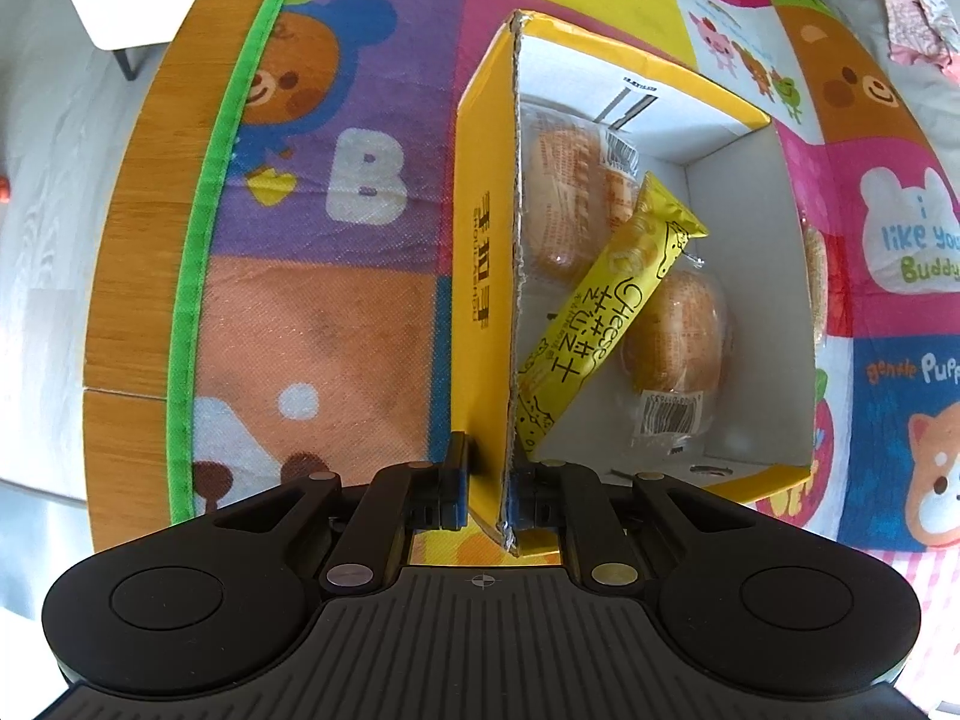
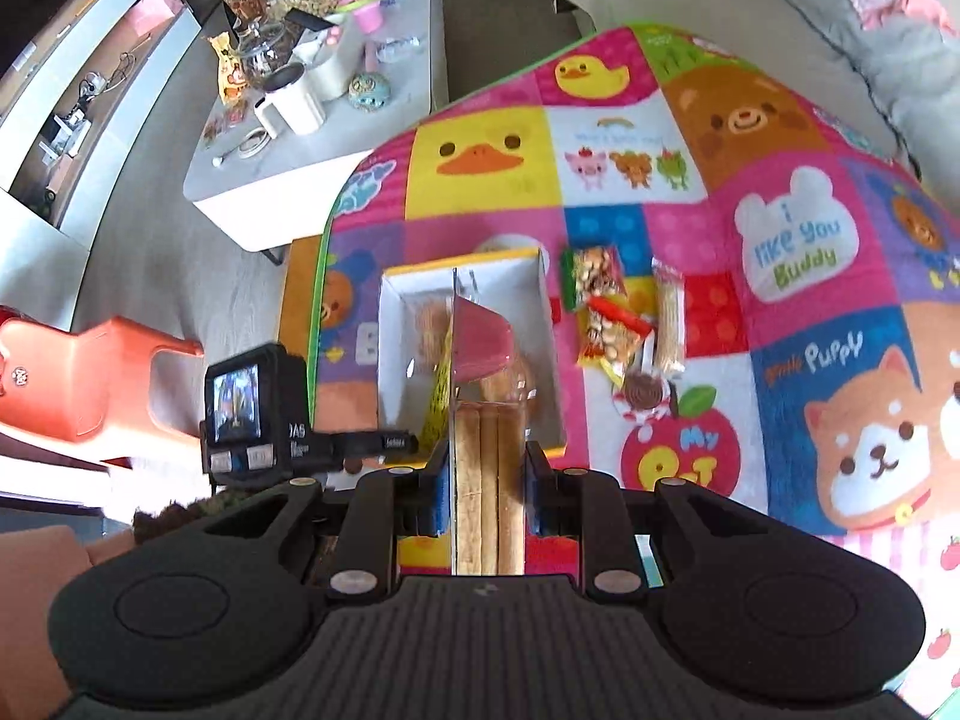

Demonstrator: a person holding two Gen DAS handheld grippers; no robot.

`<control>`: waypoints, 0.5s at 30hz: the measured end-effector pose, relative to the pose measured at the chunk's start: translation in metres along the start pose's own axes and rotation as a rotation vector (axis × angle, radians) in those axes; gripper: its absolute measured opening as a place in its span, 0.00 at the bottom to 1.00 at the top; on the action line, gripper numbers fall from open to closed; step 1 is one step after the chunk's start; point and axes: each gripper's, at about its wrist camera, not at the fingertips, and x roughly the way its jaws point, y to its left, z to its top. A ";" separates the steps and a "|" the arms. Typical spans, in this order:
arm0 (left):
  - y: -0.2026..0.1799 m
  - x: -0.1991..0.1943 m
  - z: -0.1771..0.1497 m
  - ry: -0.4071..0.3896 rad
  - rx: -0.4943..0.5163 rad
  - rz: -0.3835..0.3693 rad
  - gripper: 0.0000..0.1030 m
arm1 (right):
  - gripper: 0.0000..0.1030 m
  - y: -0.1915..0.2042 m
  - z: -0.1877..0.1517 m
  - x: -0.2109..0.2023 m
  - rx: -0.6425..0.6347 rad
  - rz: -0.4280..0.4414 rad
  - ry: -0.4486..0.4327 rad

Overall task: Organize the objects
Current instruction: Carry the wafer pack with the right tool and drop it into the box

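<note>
The left gripper (image 1: 489, 495) is clamped on the near wall of the open yellow cardboard box with a white inside (image 1: 744, 192), one finger outside the wall and one inside. In the box lie a long yellow cheese-stick wrapper (image 1: 606, 312), slanting from seven o'clock to one o'clock, and two clear-wrapped round buns, one (image 1: 564, 204) at eleven o'clock of the stick and one (image 1: 675, 336) at four o'clock of it.

The right gripper (image 2: 487, 480) is closed on a clear-wrapped sandwich of pale bread slices (image 2: 486, 462) (a pink-red filling shows at its far end), held above the box. On the bright cartoon-patch play mat (image 2: 798, 252), at three o'clock of the box, lie two nut-mix packets (image 2: 603, 306), a thin clear pack of pale wafers (image 2: 669, 318) and a small round brown sweet (image 2: 642, 389) just beside them.
</note>
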 end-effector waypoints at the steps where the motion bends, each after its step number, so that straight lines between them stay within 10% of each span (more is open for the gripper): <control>1: 0.001 0.000 0.000 -0.002 -0.004 -0.004 0.13 | 0.22 0.001 0.001 -0.001 0.003 0.001 -0.009; 15: 0.004 0.001 0.001 0.004 -0.006 -0.022 0.14 | 0.22 0.017 0.031 0.062 0.160 0.106 -0.009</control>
